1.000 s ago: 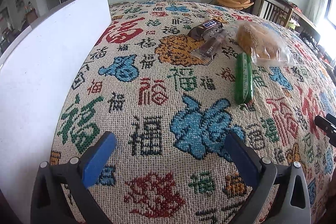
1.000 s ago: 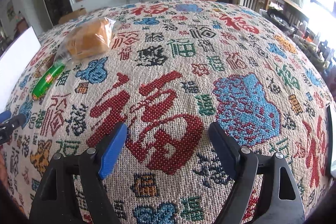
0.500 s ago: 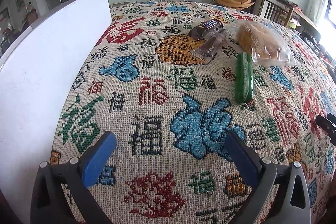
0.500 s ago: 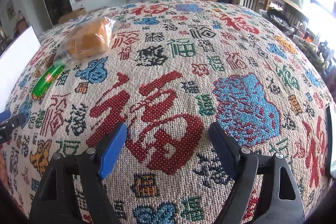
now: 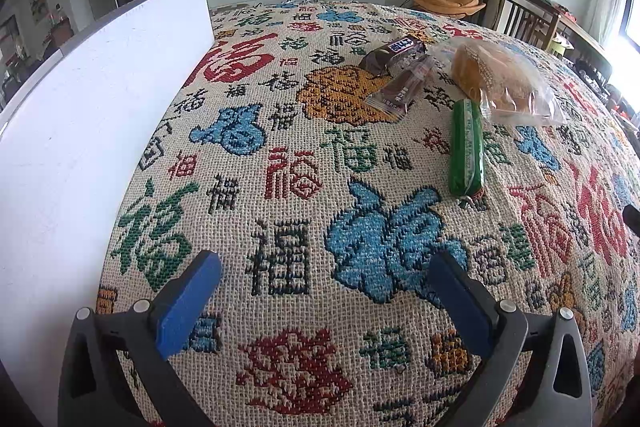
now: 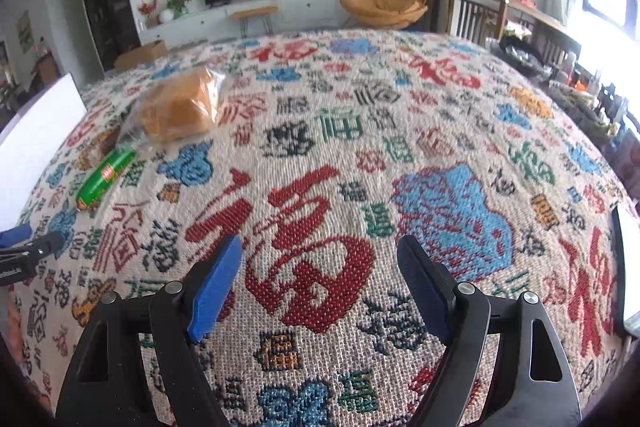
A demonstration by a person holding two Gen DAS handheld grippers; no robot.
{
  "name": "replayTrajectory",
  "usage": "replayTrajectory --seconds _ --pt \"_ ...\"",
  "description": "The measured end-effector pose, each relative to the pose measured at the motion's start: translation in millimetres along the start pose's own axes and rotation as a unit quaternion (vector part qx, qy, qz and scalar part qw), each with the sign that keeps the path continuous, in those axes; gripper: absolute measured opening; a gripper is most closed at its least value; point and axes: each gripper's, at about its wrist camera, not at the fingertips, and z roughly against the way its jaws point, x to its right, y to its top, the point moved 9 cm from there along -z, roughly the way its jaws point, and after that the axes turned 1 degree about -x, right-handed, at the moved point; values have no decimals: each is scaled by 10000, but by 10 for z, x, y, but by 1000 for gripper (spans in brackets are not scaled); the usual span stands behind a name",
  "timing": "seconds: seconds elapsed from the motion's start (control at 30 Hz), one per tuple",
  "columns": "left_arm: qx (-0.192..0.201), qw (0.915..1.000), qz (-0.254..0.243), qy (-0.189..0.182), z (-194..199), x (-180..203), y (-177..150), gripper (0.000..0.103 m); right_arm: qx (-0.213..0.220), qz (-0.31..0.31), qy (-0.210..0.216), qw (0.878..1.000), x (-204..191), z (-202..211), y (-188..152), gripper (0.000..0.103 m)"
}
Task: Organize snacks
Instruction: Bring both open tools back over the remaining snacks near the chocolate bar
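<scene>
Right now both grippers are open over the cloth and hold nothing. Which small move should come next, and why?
Probably move the left gripper forward toward the green sausage. It is the nearest snack and lies apart from the bread bag and the two brown wrappers. The right gripper has only bare cloth before it.

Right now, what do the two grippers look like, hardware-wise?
Both match: the left gripper and right gripper each have two black plastic fingers with triangular cutouts, silver round pivot bolts, and flat blue pads on the inner faces. No cables, sleeves or hands show. White lettering, too small to read, sits on the left gripper's body at the right-wrist view's edge.
</scene>
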Motion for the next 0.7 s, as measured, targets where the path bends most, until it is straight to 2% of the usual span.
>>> replayTrajectory --seconds 0.13,0.33,0.53,0.6,0.7 --pt "0 10000 -2 6 0 1 1 103 122 125 -90 9998 -4 44 83 83" --pt "1 10000 -3 10 -1 1 1 103 103 -25 -113 9999 91 -37 178 83" --pt "-3 10000 -9 28 -2 -4 -1 103 -300 -138 -243 9992 213 -278 102 83" --pt "-2 10000 -10 27 -3 -2 0 103 -563 -193 -219 9980 237 -371 25 83" --pt "-2 10000 -11 35 -2 -4 -3 103 -602 -151 -251 9978 231 -381 9 84"
